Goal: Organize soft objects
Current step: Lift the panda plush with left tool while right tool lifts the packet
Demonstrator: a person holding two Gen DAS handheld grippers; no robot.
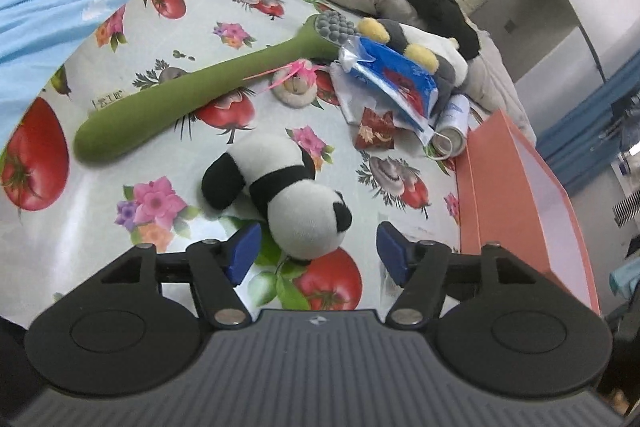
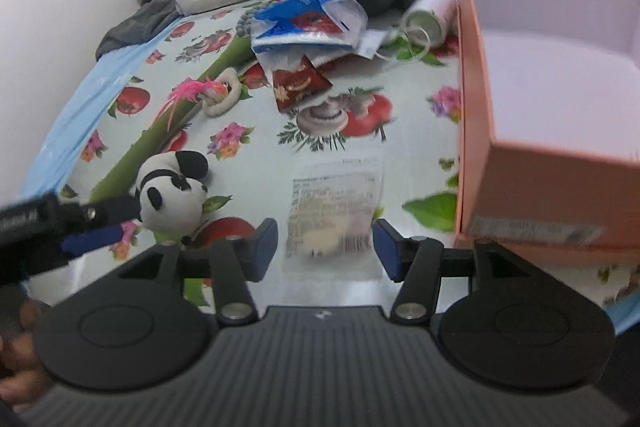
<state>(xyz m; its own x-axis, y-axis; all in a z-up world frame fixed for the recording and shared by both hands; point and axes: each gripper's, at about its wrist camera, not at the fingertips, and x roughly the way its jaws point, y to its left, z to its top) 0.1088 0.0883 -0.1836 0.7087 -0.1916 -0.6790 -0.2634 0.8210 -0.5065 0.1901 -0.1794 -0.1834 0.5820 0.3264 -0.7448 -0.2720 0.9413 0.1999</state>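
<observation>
Panda plush [image 1: 288, 195] lies between left jaws; clear packet [image 2: 334, 211] shows only rightward.

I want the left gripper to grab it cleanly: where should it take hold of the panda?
Grip the panda by its round head, the part nearest the open left gripper. It lies on its side, head towards the fingers, so come straight forward and close across the head's sides.

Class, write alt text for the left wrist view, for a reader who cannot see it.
An open left gripper hovers around a plush panda lying on a fruit-print tablecloth. Behind lie a green plush toothbrush, a blue packet and a grey plush toy; an orange box stands right.
</observation>
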